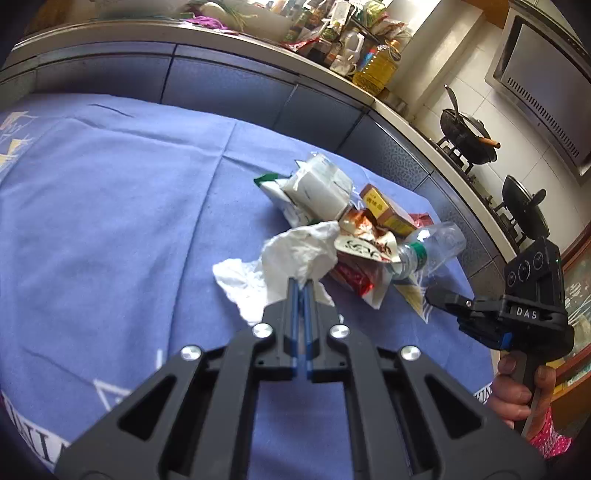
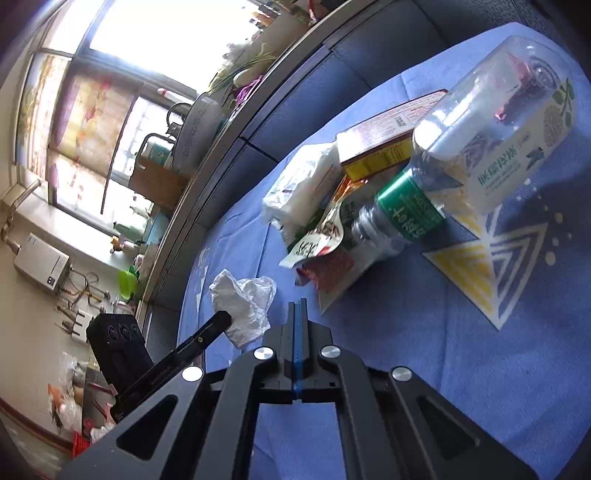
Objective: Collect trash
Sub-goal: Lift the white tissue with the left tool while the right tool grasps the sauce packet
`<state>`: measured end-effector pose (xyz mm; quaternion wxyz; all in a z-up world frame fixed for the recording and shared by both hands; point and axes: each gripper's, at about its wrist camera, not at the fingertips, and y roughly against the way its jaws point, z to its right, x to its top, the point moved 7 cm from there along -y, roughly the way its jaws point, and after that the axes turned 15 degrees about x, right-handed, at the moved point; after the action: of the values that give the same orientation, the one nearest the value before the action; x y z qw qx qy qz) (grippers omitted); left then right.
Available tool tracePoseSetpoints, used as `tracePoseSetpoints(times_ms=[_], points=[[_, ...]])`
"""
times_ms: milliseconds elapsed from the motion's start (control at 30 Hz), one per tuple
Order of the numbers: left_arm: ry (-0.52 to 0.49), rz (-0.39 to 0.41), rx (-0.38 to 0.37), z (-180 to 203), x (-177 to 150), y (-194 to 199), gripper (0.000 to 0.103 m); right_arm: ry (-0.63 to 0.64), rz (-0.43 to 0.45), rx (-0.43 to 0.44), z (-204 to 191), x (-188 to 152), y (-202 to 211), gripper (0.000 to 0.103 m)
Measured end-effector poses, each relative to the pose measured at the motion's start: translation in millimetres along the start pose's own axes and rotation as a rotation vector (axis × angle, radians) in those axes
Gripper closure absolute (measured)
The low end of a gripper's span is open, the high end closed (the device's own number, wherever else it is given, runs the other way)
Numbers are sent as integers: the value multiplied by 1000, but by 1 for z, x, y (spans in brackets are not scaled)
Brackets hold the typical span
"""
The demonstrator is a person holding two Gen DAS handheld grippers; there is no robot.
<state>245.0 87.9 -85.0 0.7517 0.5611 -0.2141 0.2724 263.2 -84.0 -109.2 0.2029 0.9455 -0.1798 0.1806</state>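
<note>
A blue cloth (image 1: 110, 206) with white and yellow triangle prints covers the counter, and behind it runs a row of dark blue cabinet fronts (image 1: 229, 88) under a crowded kitchen worktop (image 1: 332, 33) of bottles and packets. Farther along that worktop sit two black pans (image 1: 467, 136) on a stove.

The trash lies in one heap on the cloth. Largest in it is a clear plastic bottle (image 2: 491, 107) with a green label band, lying on its side across the other pieces. Touching it is a red and yellow carton (image 2: 380, 144), then a white plastic-wrapped packet (image 2: 303, 188) on the heap's far side, and a torn red and white snack wrapper (image 2: 325, 240) tucked under the bottle's neck. A crumpled white tissue (image 2: 243, 299) lies just beside the heap, on the near side.

The left tongs (image 1: 302, 286) are pinching an edge of that tissue, blue pads pressed together on the paper. The right tongs (image 2: 298, 306) are pressed together on nothing, their tips over bare cloth between tissue and wrapper. A hand (image 1: 517, 387) grips the handle of the right tongs.
</note>
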Motion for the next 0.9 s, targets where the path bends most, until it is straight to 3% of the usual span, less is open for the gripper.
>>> tracePoseSetpoints(times_ms=[133,300,400,467,500,533,700,900], points=[[-6,12,17,-2,-17,22,101,-57,-59,57,0,-20,3,103],[15,46,-2,-2,-25,49,101,-212,35,133,10,-5,10,102],[2,69,-9,1,-31,61,101,-257,67,129,13,4,6,96],[-18,80,5,4,-33,64,101,-308,81,127,19,9,1,72],[-32,86,27,5,-35,64,101,-330,100,120,21,11,0,43],[-44,91,50,5,-36,63,101,-337,127,106,23,14,1,30],[-114,139,204,2,-39,60,101,-334,136,66,29,25,-8,30],[-128,150,292,-9,-38,56,101,-350,115,50,32,35,-28,49]])
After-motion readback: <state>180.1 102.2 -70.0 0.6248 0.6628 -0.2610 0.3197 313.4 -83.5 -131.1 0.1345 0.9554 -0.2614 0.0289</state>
